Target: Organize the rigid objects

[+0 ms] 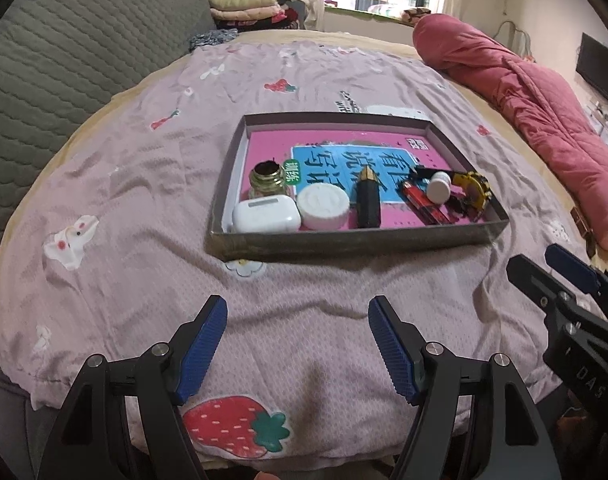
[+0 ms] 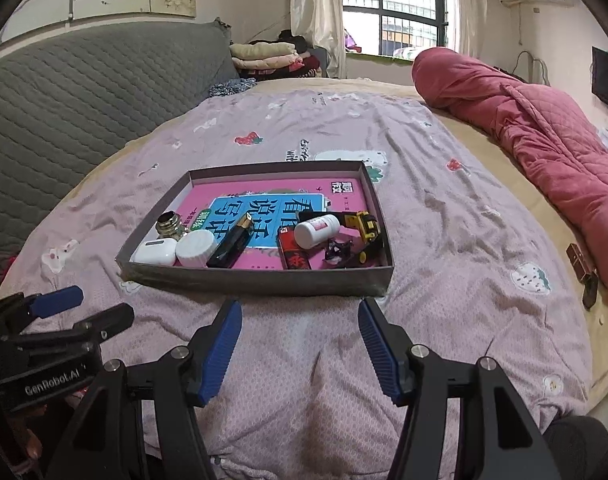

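Bed [image 1: 324,320]: it fills both views and is covered with a lilac sheet printed with strawberries and rabbits.
Quilt [image 2: 544,136]: pink, rolled up, it lies along the right edge of the bed, well apart from the tray.
Tray [image 1: 344,242]: a shallow grey cardboard box that rests on the sheet in the middle of the bed, ahead of both grippers.
Book [image 1: 344,140]: pink cover with a blue panel and Chinese characters, flat on the tray floor under all the small things.
Left gripper [image 1: 298,344]: the jaws stand wide apart and hold nothing; it hovers above the sheet, near the front wall of the tray.
Right gripper [image 2: 300,350]: the jaws are also spread wide and empty, just before the front wall of the tray.
Case [image 1: 266,214]: white earbud case in the front left corner of the tray.
Jar [image 1: 323,205]: white, round, with a lid, touching the right side of the case.
Glass bottle [image 1: 269,182]: open mouth with gold thread, upright behind the case.
Black tube [image 1: 368,198]: dark with a gold tip, it lies to the right of the jar.
Lighter [image 2: 293,250]: red, it lies flat near the front wall.
Pill bottle [image 2: 316,230]: white, on its side, partly on the lighter.
Toy [image 2: 366,228]: yellow and black, in the front right corner.
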### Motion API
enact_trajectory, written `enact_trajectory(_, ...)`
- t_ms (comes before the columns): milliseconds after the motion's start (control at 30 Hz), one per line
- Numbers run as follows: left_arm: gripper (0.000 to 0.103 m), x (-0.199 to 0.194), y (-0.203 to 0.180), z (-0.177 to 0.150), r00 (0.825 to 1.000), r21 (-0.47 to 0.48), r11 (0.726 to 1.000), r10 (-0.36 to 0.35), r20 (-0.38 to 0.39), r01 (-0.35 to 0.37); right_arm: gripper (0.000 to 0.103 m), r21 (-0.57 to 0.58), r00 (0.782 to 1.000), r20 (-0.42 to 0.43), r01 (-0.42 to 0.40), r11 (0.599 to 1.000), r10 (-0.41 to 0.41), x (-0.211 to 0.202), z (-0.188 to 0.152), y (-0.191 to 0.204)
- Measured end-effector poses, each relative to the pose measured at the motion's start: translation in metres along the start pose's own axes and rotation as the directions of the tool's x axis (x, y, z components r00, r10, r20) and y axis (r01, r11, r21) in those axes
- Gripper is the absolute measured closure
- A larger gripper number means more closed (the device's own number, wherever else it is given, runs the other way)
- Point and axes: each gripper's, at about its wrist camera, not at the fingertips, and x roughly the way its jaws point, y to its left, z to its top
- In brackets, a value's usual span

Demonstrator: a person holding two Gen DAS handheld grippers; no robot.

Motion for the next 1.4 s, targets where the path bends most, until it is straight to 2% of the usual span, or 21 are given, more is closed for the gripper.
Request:
enact_trajectory(233,0.028,0.005,0.002,-0.004,1.000,-0.009,1.000,0.013,0.012,-0.012,0.043,-0.011,1.000,0.013,0.011,1.000,-0.011,0.000,-0.006,0.001)
enact_trajectory(1000,0.028,0.022,0.003,-0.009,1.000,-0.010,1.000,0.023,-0.019,-0.023,0.043,0.008,0.998,-0.056,-0.003,1.000,0.004,0.025,-0.020,-0.003)
enact_trajectory(1400,0.028,0.024,0.004,-0.009,1.000,-0.014,1.000,0.022,-0.018,-0.022,0.043,-0.011,0.999,-0.048,-0.002,1.000,0.001,0.025,-0.019,0.000)
